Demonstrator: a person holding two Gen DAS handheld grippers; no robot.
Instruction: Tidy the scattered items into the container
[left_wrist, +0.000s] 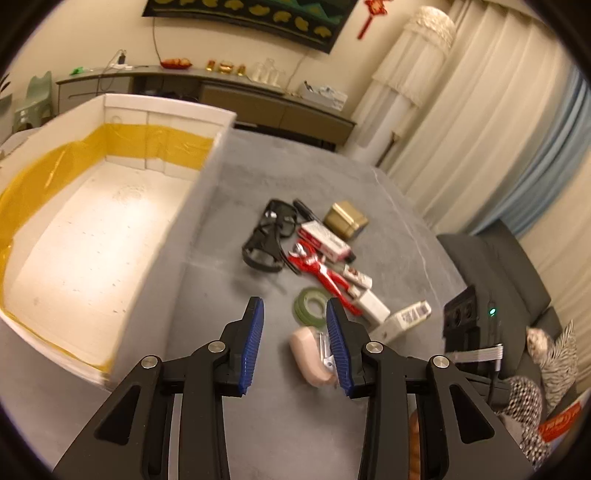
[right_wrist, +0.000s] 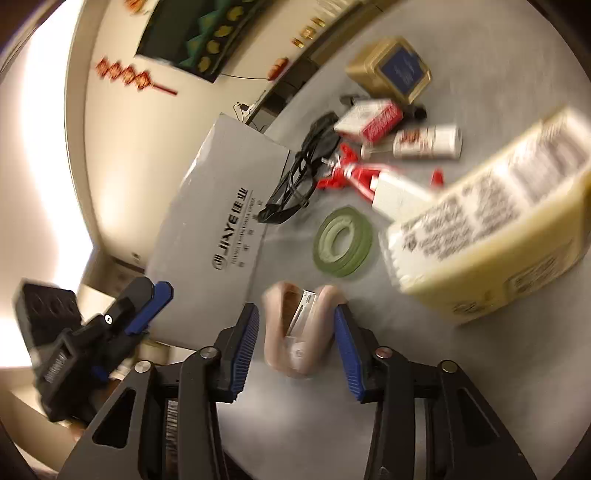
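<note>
A white box with a yellow band inside (left_wrist: 92, 236) stands on the grey table, left in the left wrist view; its outer wall (right_wrist: 221, 221) shows in the right wrist view. Scattered items lie right of it: black glasses (left_wrist: 271, 236), red pliers (left_wrist: 321, 271), a green tape roll (left_wrist: 310, 304), a gold tin (left_wrist: 345, 219), small cartons and a pink stapler (left_wrist: 310, 356). My left gripper (left_wrist: 295, 347) is open above the table, beside the stapler. My right gripper (right_wrist: 295, 347) is open with the pink stapler (right_wrist: 301, 332) between its fingers, not clamped.
A large cream carton (right_wrist: 491, 229) lies close on the right of the right wrist view. The left gripper's body (right_wrist: 92, 332) shows at its lower left. A dark sofa with cushions (left_wrist: 517, 332) borders the table's right edge. A sideboard (left_wrist: 221, 92) lines the far wall.
</note>
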